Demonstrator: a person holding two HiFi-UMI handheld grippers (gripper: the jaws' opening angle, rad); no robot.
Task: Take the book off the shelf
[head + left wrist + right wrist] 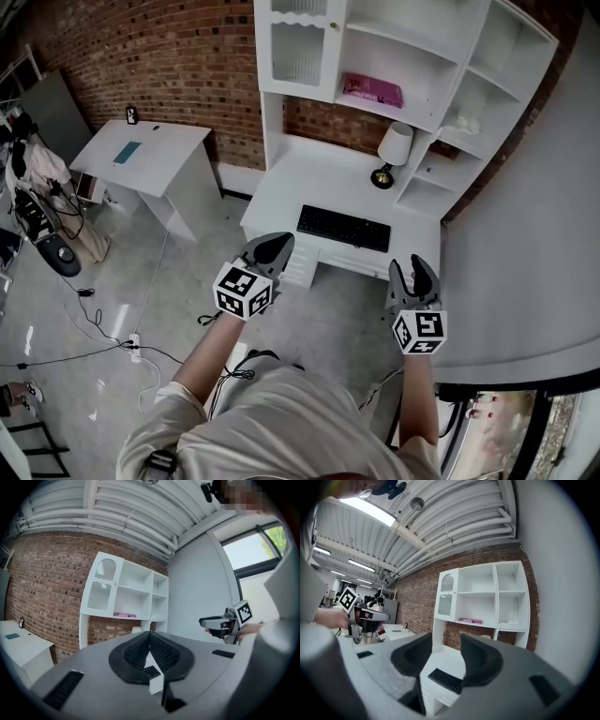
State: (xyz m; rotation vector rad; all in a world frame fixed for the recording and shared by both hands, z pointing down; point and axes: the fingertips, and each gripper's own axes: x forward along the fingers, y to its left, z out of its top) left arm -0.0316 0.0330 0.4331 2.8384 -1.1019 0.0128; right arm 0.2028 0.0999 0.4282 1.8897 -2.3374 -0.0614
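Observation:
A pink book [372,90] lies flat on the middle shelf of the white hutch [441,84]; it also shows in the left gripper view [124,615] and the right gripper view [469,620]. Both grippers hover in front of the desk, well short of the shelf. My left gripper [272,247] is shut, its black pads meeting with nothing between them [149,639]. My right gripper [413,275] stands open and empty, with a clear gap between its jaws [446,641].
On the white desk [309,178] under the hutch are a black keyboard [343,228] and a small lamp [394,150]. A second white desk [141,150] stands to the left. Cables and a power strip [134,345] lie on the floor. A grey wall [525,234] is at the right.

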